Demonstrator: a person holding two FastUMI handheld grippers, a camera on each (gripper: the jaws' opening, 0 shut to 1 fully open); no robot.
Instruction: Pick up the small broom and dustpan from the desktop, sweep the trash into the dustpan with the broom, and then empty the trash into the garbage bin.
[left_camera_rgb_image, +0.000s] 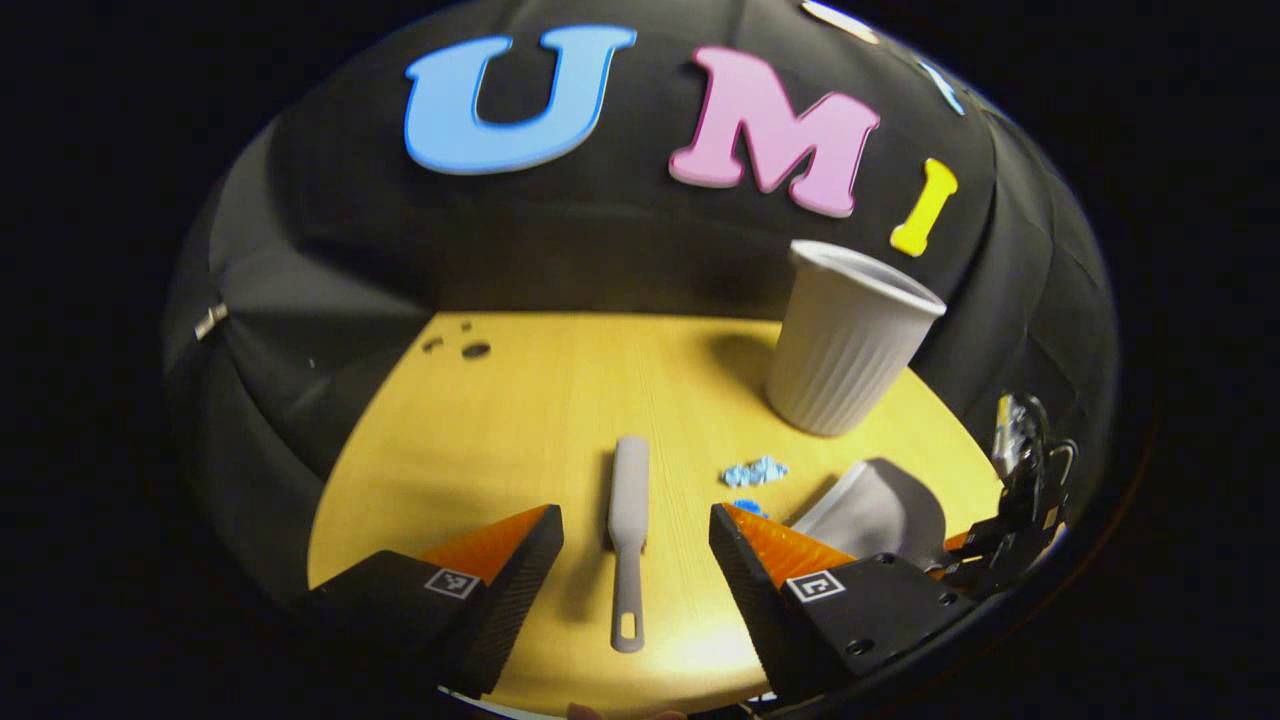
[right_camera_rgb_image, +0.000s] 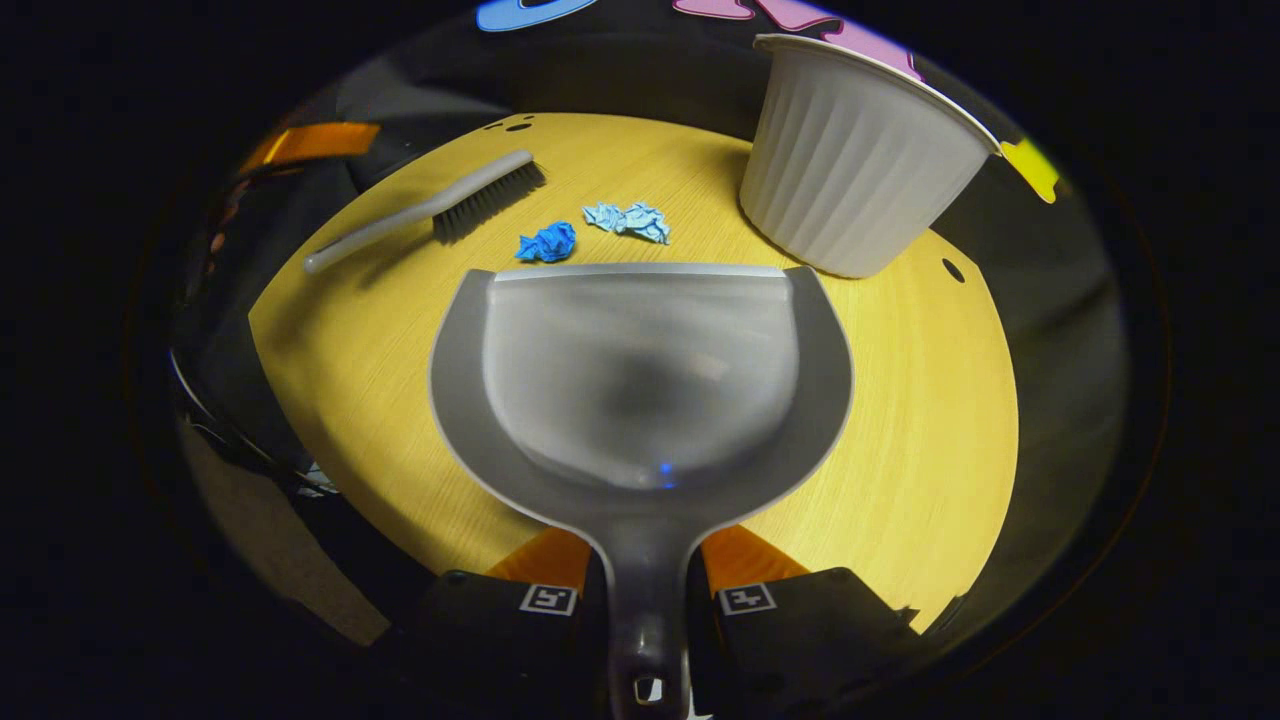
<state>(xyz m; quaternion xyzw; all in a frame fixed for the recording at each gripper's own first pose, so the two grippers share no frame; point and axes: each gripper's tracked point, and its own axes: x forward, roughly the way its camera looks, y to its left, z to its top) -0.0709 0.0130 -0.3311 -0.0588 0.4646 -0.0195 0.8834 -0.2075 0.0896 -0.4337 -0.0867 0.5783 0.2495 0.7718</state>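
On the yellow worktop (left_camera_rgb_image: 480, 440), our left tongs (left_camera_rgb_image: 635, 540) hang spread wide over the small broom (left_camera_rgb_image: 629, 520), its handle lying lengthwise in the gap between the fingers and touching neither. Our right tongs (right_camera_rgb_image: 645, 580) pinch the dustpan (right_camera_rgb_image: 640, 370) by its handle, though we cannot quite see the contact where the handle passes between them. To grasp the broom well, we judge the left tongs should drop squarely onto the slim handle, not the broader head, and press in evenly. Just beyond the dustpan's front lip sit two crumpled blue scraps of trash (right_camera_rgb_image: 590, 232), the broom's bristles near them. Farther back stands the ribbed white garbage bin (right_camera_rgb_image: 850, 170), upright by the worktop's far edge.
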